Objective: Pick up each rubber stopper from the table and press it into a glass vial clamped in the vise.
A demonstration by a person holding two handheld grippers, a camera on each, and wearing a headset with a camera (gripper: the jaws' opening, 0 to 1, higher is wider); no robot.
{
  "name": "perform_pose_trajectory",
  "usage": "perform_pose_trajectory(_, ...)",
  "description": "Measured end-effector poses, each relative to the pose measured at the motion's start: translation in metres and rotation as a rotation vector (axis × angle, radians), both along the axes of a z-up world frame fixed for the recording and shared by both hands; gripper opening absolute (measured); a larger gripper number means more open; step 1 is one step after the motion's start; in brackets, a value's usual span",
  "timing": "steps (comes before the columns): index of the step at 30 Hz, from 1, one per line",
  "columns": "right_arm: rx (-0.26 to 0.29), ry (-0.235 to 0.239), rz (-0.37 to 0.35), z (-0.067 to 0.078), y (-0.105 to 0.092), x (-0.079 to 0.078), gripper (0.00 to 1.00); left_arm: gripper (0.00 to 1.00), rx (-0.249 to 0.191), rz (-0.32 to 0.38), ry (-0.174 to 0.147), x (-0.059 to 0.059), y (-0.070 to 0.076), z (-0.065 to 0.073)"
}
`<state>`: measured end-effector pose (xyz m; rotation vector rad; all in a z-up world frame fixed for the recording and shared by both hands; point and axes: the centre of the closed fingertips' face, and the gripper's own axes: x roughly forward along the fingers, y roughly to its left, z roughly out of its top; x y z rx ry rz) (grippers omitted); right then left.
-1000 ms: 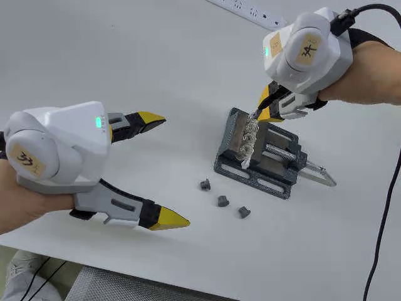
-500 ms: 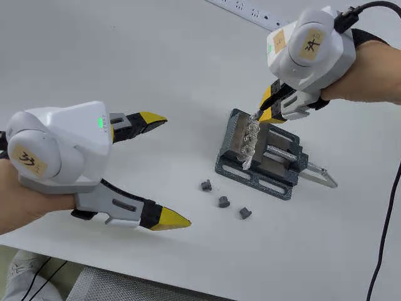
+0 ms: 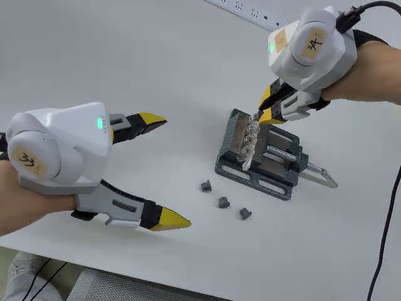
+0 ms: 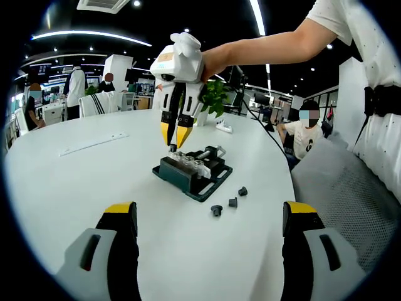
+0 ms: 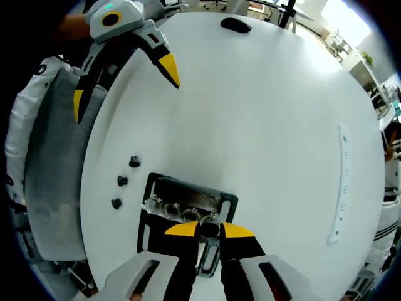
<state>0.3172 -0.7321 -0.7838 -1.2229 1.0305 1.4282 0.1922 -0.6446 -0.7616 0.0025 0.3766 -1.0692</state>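
Observation:
A dark vise (image 3: pixel 270 168) on the white table clamps a row of glass vials (image 3: pixel 250 139). My right gripper (image 3: pixel 259 115) hangs over the far end of that row. In the right gripper view its yellow tips are shut on a dark rubber stopper (image 5: pixel 210 229) directly above the end vial. Three loose stoppers (image 3: pixel 223 202) lie in a line on the table in front of the vise. My left gripper (image 3: pixel 161 169) is open and holds nothing, well to the left of the vise and stoppers.
A white power strip (image 3: pixel 247 10) lies along the table's far edge. A black cable (image 3: pixel 385 219) trails down the right side. The table's near edge (image 3: pixel 125 271) runs just below my left gripper. Bare table lies between the left gripper and the vise.
The right gripper has tilted and lifted very slightly over the vials. The left gripper, the vise and the loose stoppers have stayed put.

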Motion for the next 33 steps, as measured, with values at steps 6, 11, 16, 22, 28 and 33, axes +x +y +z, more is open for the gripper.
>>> perform_pose_trajectory(6, 0.029, 0.004, -0.004, 0.006, 0.005, -0.002, 0.09, 0.96, -0.001, 0.001, 0.003, 0.0, 0.0, 0.0)
perform_pose_trajectory(11, 0.054, -0.004, -0.018, 0.012, 0.005, 0.001, 0.07, 0.96, -0.002, -0.001, 0.003, -0.001, -0.001, 0.001)
perform_pose_trajectory(16, 0.063, -0.002, -0.029, 0.012, -0.001, 0.002, 0.06, 0.96, 0.0, -0.004, 0.002, 0.0, -0.002, 0.001)
perform_pose_trajectory(22, 0.068, -0.011, -0.04, 0.009, -0.008, 0.001, 0.03, 0.96, -0.004, -0.005, 0.002, 0.0, -0.003, 0.002)
perform_pose_trajectory(28, 0.083, -0.002, -0.06, 0.008, -0.008, 0.003, 0.02, 0.96, -0.005, -0.008, 0.007, 0.0, -0.005, 0.001)
perform_pose_trajectory(33, 0.09, 0.0, -0.06, 0.006, -0.006, 0.003, 0.02, 0.96, -0.009, -0.005, 0.01, 0.0, -0.005, 0.002)
